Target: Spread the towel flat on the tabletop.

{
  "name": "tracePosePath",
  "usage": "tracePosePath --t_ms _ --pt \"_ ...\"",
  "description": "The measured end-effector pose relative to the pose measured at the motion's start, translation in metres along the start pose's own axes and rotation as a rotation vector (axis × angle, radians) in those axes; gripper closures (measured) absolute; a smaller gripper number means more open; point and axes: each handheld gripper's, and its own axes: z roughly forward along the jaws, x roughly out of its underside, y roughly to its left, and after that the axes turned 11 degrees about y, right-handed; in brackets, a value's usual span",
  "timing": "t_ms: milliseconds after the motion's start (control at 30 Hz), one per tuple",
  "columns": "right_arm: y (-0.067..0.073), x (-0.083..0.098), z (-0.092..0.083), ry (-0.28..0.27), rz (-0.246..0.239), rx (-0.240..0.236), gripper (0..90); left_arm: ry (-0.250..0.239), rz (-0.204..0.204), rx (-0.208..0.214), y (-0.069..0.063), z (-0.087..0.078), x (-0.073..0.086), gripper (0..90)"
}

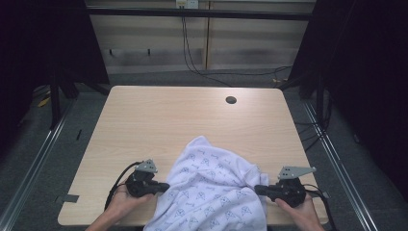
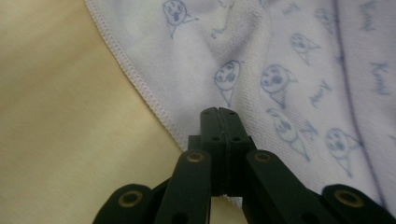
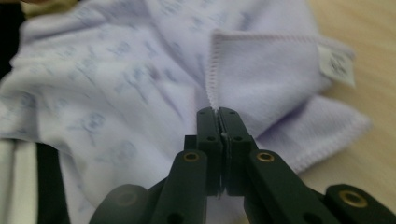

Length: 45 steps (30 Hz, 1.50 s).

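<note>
A white cloth (image 1: 211, 187) printed with small blue figures lies crumpled at the near edge of the wooden table (image 1: 168, 115). My left gripper (image 1: 166, 186) lies level at the cloth's left side. In the left gripper view its jaws (image 2: 218, 112) are pressed together on the stitched hem of the cloth (image 2: 280, 56). My right gripper (image 1: 257, 190) points in from the cloth's right side. In the right gripper view its jaws (image 3: 217, 112) are pinched on a folded hem of the cloth (image 3: 116, 93), near a small white label (image 3: 336, 63).
A round cable hole (image 1: 231, 100) sits near the table's far edge. Bare wood stretches beyond the cloth. Black cables hang down the wall behind the table, and dark curtains stand at both sides. Part of the cloth hangs over the table's front edge.
</note>
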Motion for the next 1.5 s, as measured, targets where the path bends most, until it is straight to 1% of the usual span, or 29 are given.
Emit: tracePosePath --t_ms 33,67,100,133,167,200,233,300,367,467,500,533,567,600,733,800,833,867,967,1000,1033,1100,1167,1300,1367,1400,1433,1467,1500 --pt "0.000 0.000 0.000 0.000 0.000 0.000 87.0 0.000 0.000 0.000 0.000 0.000 0.000 90.0" --pt "-0.003 0.005 -0.002 0.010 0.013 0.045 80.6 0.012 0.002 0.039 -0.005 -0.001 0.005 90.0" --pt "-0.003 0.005 -0.002 0.010 0.013 0.045 80.6 0.012 0.002 0.039 -0.005 -0.001 0.005 90.0" --pt "-0.007 0.005 -0.005 -0.012 0.038 0.059 75.1 0.008 0.009 0.077 -0.009 0.000 0.010 89.7" --pt "-0.007 0.005 -0.005 -0.012 0.038 0.059 75.1 0.008 0.009 0.077 -0.009 0.000 0.010 88.5" --pt "-0.007 0.004 -0.004 -0.024 0.048 0.082 67.2 0.002 0.024 0.087 -0.011 -0.001 0.011 86.5" --pt "-0.007 0.004 -0.004 -0.024 0.048 0.082 67.2 0.002 0.024 0.087 -0.011 -0.001 0.011 85.2" --pt "-0.002 0.001 -0.002 -0.028 0.035 0.083 60.6 -0.053 0.029 0.096 -0.006 -0.004 0.006 82.8" --pt "-0.001 0.000 -0.002 -0.039 0.033 0.090 58.3 -0.075 0.018 0.089 -0.002 -0.006 0.003 81.5" --pt "0.004 -0.010 -0.005 -0.098 0.020 0.120 53.0 -0.155 -0.016 0.051 0.018 -0.010 -0.011 79.7" --pt "0.004 -0.010 -0.005 -0.098 0.020 0.120 53.0 -0.155 -0.016 0.051 0.018 -0.010 -0.011 79.1" --pt "0.003 -0.013 -0.004 -0.107 0.017 0.124 52.5 -0.172 -0.026 0.045 0.022 -0.009 -0.016 79.1" --pt "-0.001 -0.020 -0.002 -0.120 0.044 0.143 49.5 -0.197 -0.031 0.038 0.028 -0.005 -0.029 78.0" --pt "-0.004 -0.022 -0.001 -0.134 0.056 0.143 48.2 -0.197 -0.031 0.038 0.028 -0.005 -0.029 76.9" --pt "-0.008 -0.030 0.000 -0.155 0.088 0.145 42.1 -0.187 -0.009 0.000 0.034 0.014 -0.057 74.8" --pt "-0.008 -0.032 0.001 -0.157 0.095 0.154 40.2 -0.185 -0.010 -0.015 0.034 0.019 -0.059 74.8" --pt "-0.007 -0.034 0.003 -0.154 0.086 0.147 40.2 -0.164 -0.006 -0.015 0.034 0.024 -0.061 74.8" --pt "-0.007 -0.038 0.008 -0.136 0.085 0.165 38.8 -0.111 0.024 -0.026 0.032 0.033 -0.059 74.8" --pt "-0.008 -0.040 0.013 -0.123 0.086 0.170 44.6 -0.109 0.014 -0.013 0.031 0.031 -0.055 76.4" --pt "-0.008 -0.040 0.015 -0.109 0.073 0.202 62.2 -0.102 0.009 -0.022 0.030 0.029 -0.053 77.9" --pt "-0.008 -0.040 0.015 -0.109 0.073 0.202 62.2 -0.103 0.007 -0.026 0.029 0.028 -0.051 77.9" --pt "-0.011 -0.038 0.010 -0.135 0.081 0.182 77.0 -0.096 -0.004 -0.020 0.025 0.025 -0.043 78.3" --pt "-0.014 -0.036 0.004 -0.153 0.090 0.189 87.1 -0.079 0.021 -0.020 0.019 0.021 -0.037 78.4" --pt "-0.022 -0.032 -0.004 -0.173 0.115 0.169 88.5 -0.047 0.014 0.025 0.005 0.014 -0.019 79.5" --pt "-0.027 -0.029 -0.004 -0.163 0.117 0.166 88.5 -0.034 0.036 0.025 0.000 0.009 -0.014 77.0" --pt "-0.028 -0.028 -0.003 -0.159 0.118 0.164 88.5 -0.098 0.029 0.037 0.003 0.003 -0.014 76.4" --pt "-0.028 -0.028 -0.003 -0.159 0.118 0.164 88.5 -0.098 0.029 0.037 0.003 0.003 -0.014 75.8" --pt "-0.030 -0.027 -0.001 -0.154 0.119 0.156 88.5 -0.169 -0.002 0.020 0.015 -0.005 -0.020 75.8" --pt "-0.030 -0.027 -0.001 -0.154 0.119 0.156 88.5 -0.169 -0.002 0.020 0.015 -0.005 -0.020 76.0"
